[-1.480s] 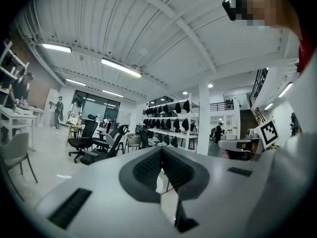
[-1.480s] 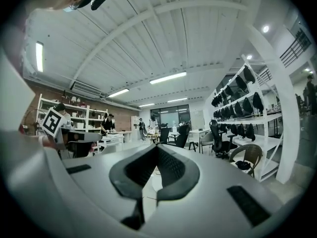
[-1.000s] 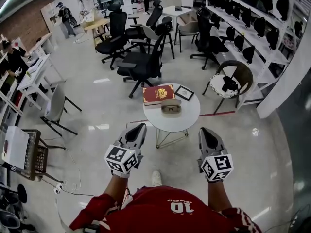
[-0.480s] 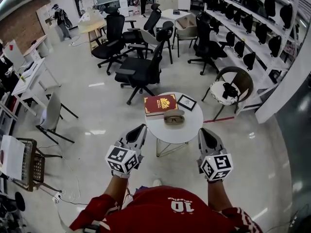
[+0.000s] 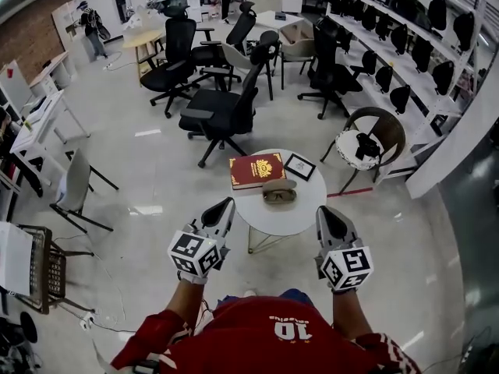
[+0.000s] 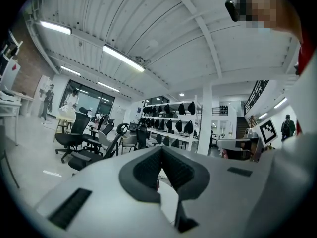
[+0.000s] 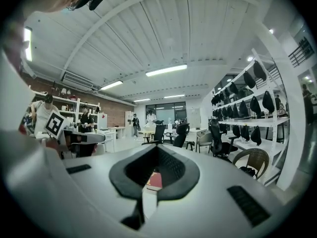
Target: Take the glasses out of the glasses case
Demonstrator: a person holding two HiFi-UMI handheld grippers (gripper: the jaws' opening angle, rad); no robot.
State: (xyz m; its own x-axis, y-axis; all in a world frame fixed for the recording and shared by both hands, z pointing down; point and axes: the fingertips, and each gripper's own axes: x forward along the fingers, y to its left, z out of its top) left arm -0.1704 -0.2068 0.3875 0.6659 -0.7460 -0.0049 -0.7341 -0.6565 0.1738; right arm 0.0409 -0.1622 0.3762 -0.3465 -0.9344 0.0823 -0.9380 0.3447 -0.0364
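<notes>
While left tool (image 5: pixel 228 202) & right tool (image 5: pixel 322 209) are closed empty, red book (image 5: pixel 256 170) & frame (image 5: pixel 298 166) lie by glasses case (image 5: pixel 279 192).

On the round surface (image 5: pixel 273 218): glasses case (image 5: pixel 278 192) near the middle, book (image 5: pixel 256 170) just behind it toward the left, small frame (image 5: pixel 299 165) just right of the book. Nearer the person, left claw (image 5: pixel 225 204) off the surface's left edge and right claw (image 5: pixel 323 211) off its right edge, well apart, the surface between them. Behind the surface, a cluster of office chairs (image 5: pixel 222 107); to its right, a wicker chair (image 5: pixel 373 135) in front of wall shelves (image 5: pixel 405 45).
</notes>
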